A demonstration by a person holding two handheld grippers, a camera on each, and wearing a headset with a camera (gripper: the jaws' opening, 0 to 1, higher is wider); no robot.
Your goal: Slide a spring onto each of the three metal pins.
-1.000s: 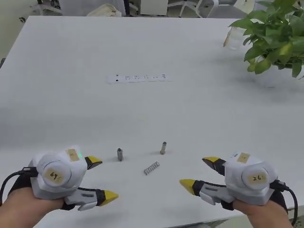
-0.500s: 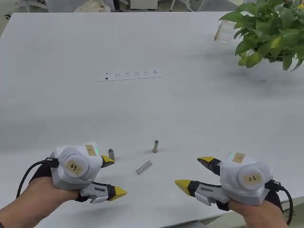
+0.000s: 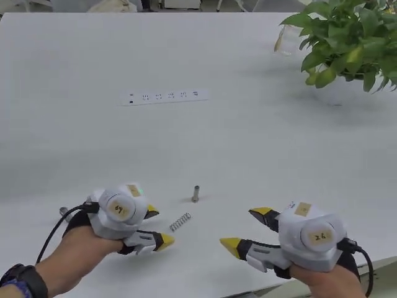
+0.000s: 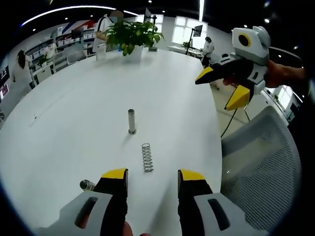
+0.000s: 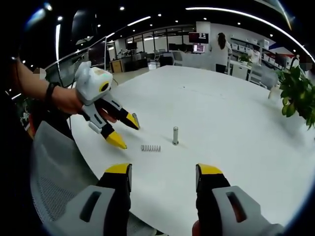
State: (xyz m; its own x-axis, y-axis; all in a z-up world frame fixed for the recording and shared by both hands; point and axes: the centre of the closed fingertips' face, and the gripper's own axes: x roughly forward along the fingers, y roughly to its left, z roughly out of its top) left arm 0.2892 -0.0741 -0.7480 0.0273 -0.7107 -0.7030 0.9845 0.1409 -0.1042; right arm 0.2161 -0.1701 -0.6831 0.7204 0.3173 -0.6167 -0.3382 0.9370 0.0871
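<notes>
A loose spring [image 3: 180, 221] lies flat on the white table [image 3: 205, 143], with a bare upright metal pin [image 3: 195, 194] just beyond it. My left gripper [image 3: 158, 226] is open, its fingertips a little left of the spring. In the left gripper view the spring [image 4: 147, 157] lies just ahead of the open jaws, the pin [image 4: 131, 121] stands farther on, and a short pin wearing a spring [image 4: 87, 185] sits beside the left finger. My right gripper [image 3: 243, 228] hangs open to the right of the spring, holding nothing. The right gripper view shows the spring [image 5: 150, 147], the pin [image 5: 175, 135] and the left gripper [image 5: 125, 133].
A white power strip [image 3: 164, 96] lies mid-table. A potted plant [image 3: 347, 37] stands at the far right, with a clear container [image 3: 285, 40] beside it. The table's front edge runs just under both grippers. A mesh chair [image 4: 261, 162] stands by the table.
My left gripper has moved right and forward to the spring and now covers the short pin in the head view. The right gripper has held its place and stayed open.
</notes>
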